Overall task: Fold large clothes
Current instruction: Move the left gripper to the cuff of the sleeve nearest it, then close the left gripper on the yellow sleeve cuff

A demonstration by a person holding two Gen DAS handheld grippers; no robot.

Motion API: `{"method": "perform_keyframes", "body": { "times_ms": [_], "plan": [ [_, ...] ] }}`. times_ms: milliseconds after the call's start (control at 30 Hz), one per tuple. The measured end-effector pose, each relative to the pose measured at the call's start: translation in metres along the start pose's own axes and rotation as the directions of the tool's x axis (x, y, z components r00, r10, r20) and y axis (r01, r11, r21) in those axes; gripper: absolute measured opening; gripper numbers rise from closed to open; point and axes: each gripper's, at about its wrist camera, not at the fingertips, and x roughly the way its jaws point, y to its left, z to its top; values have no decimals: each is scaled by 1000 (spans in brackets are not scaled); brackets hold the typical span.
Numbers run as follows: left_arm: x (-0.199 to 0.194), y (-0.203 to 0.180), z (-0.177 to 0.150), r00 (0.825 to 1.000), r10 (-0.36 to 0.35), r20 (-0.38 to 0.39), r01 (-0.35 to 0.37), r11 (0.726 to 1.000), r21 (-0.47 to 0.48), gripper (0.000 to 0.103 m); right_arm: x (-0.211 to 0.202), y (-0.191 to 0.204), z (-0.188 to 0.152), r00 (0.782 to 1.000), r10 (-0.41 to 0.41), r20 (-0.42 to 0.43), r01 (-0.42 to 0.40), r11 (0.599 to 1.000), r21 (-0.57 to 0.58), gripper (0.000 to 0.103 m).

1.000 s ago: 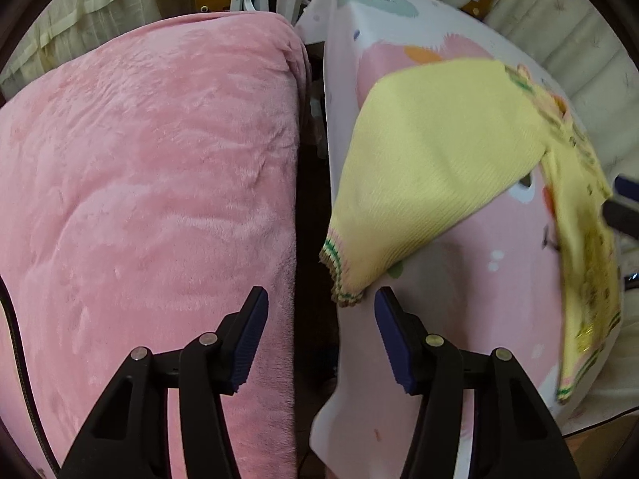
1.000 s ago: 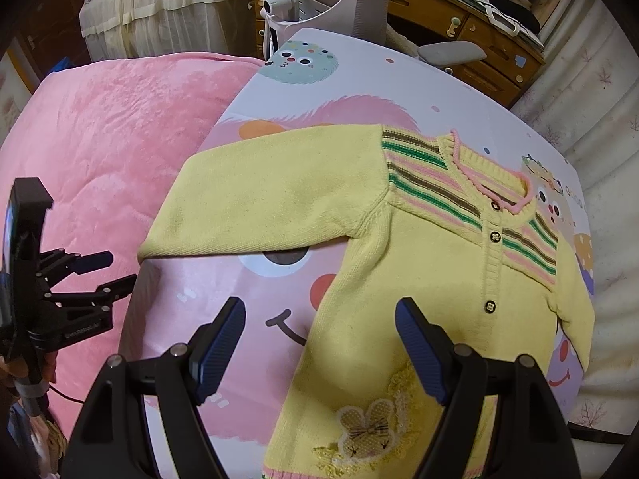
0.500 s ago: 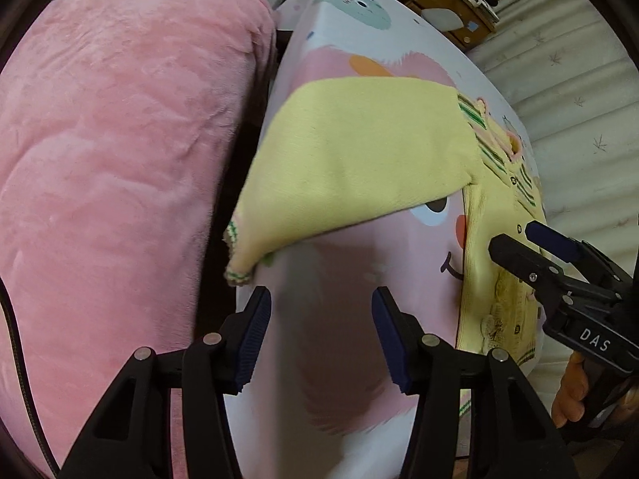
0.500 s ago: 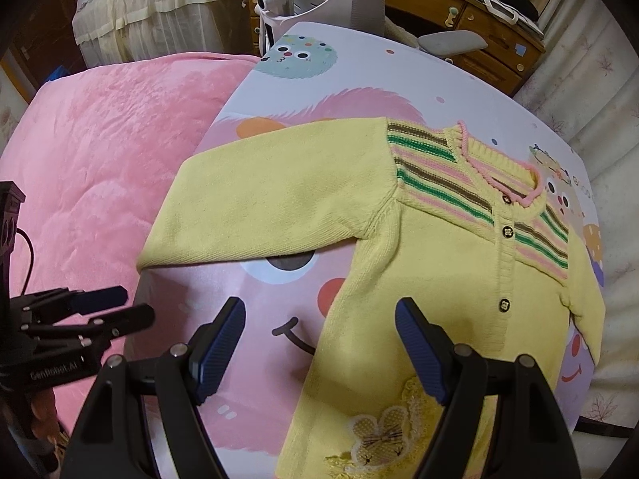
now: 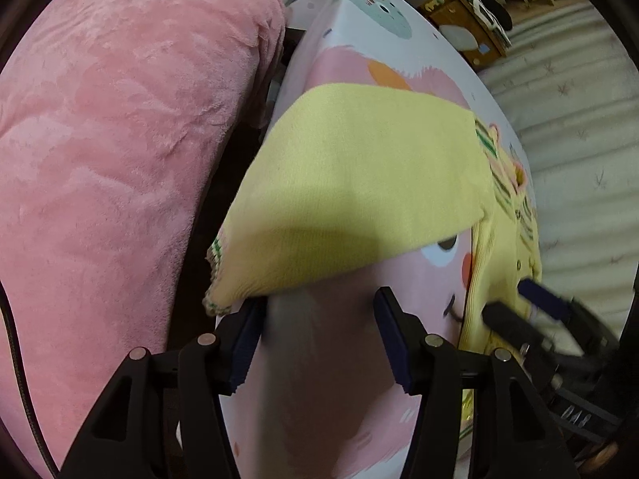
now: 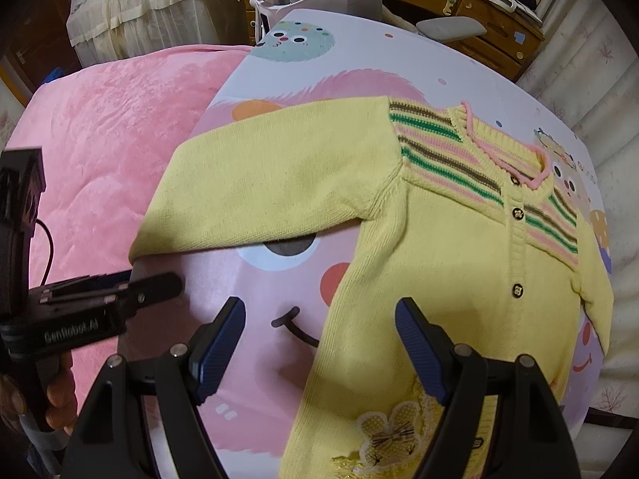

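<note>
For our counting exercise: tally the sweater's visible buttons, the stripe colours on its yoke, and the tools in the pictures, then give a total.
Buttons on the yellow sweater: 3
Stripe colours on the yoke (brown, green, pink): 3
Tools, left tool and right tool: 2
Total: 8

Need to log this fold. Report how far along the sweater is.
Done: the yellow sweater lies flat and buttoned on the cartoon-print cover. In hand: the left tongs, open, reach for the sleeve cuff; the right tongs hover open. Left: every fold.
</note>
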Motion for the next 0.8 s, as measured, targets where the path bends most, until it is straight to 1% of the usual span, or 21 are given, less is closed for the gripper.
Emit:
{"method": "perform_keyframes", "body": {
  "times_ms": [100,267,400,467,500,567,600,667,700,767,800],
  "plan": [
    [0,4,5,999,-25,33,27,998,-57,54,2,0,-1,1000,1,-7,-1,1000,2,78],
    [-5,14,9,992,-79,96,93,984,-150,54,6,-1,-3,1000,4,-11,-4,1000,6,78],
    [-10,22,10,982,-119,144,149,963,-223,54,3,-2,-2,1000,10,18,-10,1000,7,78],
    [-11,27,11,980,-123,158,161,953,-257,54,-1,-2,-1,999,11,49,-11,1000,1,78],
    [-9,29,12,981,-114,159,156,947,-282,54,-4,-1,0,998,13,67,-13,1000,-4,76],
    [-6,34,13,981,-111,157,158,933,-324,54,-7,0,4,995,12,95,-11,1000,-13,66],
    [-2,36,13,983,-103,149,150,925,-348,54,-7,1,7,994,9,108,-8,1000,-16,64],
    [2,39,14,981,-119,150,168,910,-378,54,-6,3,13,992,2,127,1,1000,-27,56],
    [3,40,15,981,-125,152,176,901,-396,54,-3,4,17,991,-1,133,5,999,-33,54],
    [6,43,16,978,-140,152,193,887,-421,54,2,7,24,989,-3,146,9,999,-42,41],
    [7,45,16,977,-149,154,202,879,-431,54,4,8,27,989,-2,151,9,999,-44,39]
  ]
}}
